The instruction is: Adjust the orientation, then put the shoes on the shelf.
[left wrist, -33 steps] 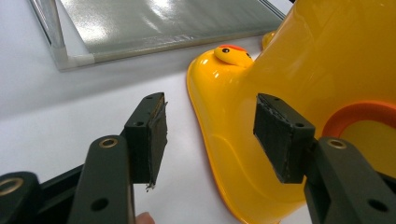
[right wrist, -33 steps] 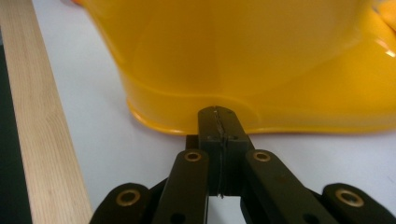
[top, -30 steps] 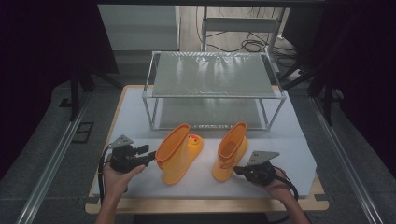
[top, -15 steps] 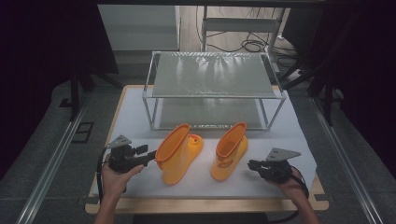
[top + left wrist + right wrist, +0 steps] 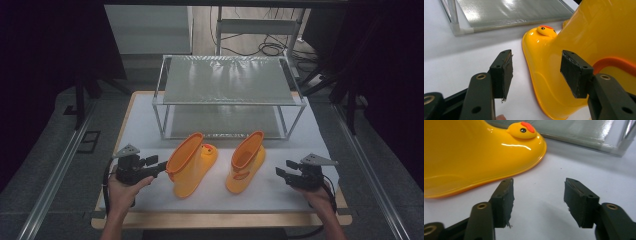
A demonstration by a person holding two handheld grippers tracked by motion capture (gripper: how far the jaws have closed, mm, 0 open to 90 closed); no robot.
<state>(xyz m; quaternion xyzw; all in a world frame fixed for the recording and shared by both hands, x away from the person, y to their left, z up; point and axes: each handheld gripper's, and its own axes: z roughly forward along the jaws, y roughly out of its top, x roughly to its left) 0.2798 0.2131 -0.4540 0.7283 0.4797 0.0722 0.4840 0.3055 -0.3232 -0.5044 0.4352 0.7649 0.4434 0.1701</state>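
Nearest, the right gripper (image 5: 286, 171) has just been opening, nothing between its jaws, apart from the right boot (image 5: 245, 161). The left gripper (image 5: 159, 165) gapes at the left boot (image 5: 190, 162); its own view shows the shaft (image 5: 599, 37) between the jaws. Beyond stands a rack (image 5: 227, 80).

Both grippers, left (image 5: 159, 167) and right (image 5: 281, 172), lie level, fingers apart; the right's just opened.

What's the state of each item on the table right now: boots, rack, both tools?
left boot: lying tilted on the white mat, rim at the left tool, not gripped
right boot: on the mat, free, nothing touching it
shelf rack: upright, both shelves bare
left tool: open, rim of left boot near its jaws
right tool: jaws have just been opening, nothing between them, apart from the right boot
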